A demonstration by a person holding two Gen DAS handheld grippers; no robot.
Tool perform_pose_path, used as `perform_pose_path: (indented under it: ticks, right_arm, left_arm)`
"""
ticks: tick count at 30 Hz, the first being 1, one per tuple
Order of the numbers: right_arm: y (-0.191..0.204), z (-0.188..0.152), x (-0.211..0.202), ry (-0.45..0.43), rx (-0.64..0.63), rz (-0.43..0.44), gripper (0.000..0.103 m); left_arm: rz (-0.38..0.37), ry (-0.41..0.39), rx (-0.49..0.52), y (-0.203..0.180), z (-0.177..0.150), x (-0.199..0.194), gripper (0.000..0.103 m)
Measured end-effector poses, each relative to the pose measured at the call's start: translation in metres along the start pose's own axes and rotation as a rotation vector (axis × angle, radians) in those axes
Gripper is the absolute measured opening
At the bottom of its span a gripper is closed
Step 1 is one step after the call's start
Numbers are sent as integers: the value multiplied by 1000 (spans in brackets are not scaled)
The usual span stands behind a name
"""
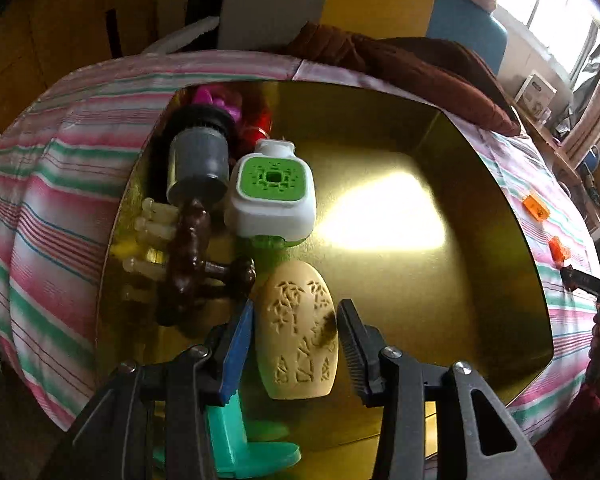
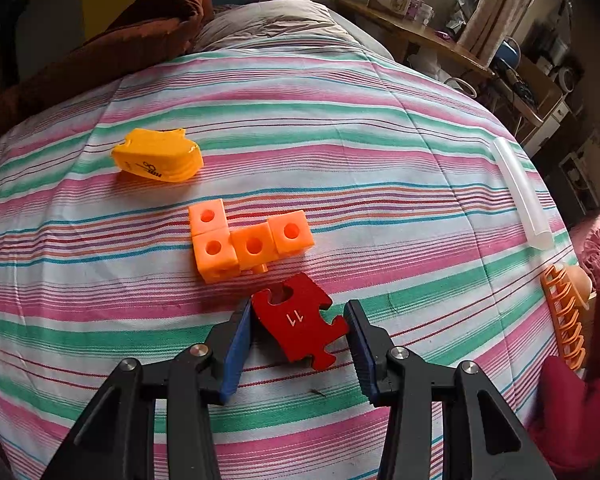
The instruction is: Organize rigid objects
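Observation:
In the left wrist view my left gripper (image 1: 296,320) is shut on a beige oval piece (image 1: 296,332) with carved leaf patterns, held low over the gold tray (image 1: 440,280). Along the tray's left side lie a grey cylinder (image 1: 198,164), a white box with a green top (image 1: 272,196) and a brown wooden roller (image 1: 192,256). In the right wrist view my right gripper (image 2: 300,316) is shut on a red puzzle piece (image 2: 298,322) marked 11, just above the striped cover (image 2: 340,152). Joined orange cubes (image 2: 244,240) and a yellow-orange piece (image 2: 158,156) lie beyond it.
A teal plastic part (image 1: 256,448) sits at the tray's near edge, with pink and red items (image 1: 236,108) at its far left corner. A clear tube (image 2: 524,196) and an orange comb-like rack (image 2: 564,316) lie at the cover's right. A brown blanket (image 2: 140,28) is behind.

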State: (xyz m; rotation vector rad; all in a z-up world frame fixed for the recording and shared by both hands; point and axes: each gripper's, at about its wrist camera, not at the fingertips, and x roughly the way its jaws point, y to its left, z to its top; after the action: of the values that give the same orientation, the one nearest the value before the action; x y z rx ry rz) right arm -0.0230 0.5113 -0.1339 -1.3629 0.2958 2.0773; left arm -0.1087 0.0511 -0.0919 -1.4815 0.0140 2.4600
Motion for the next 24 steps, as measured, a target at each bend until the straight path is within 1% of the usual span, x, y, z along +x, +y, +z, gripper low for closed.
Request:
perform_pose_path:
  ticks: [12, 24]
  right_arm:
    - [1, -2, 0, -1, 5, -13, 46]
    - [4, -2, -1, -2, 2, -8, 46]
  left_arm:
    - [24, -33, 25, 0, -4, -1, 43]
    - [56, -84, 74, -8, -16, -13, 43]
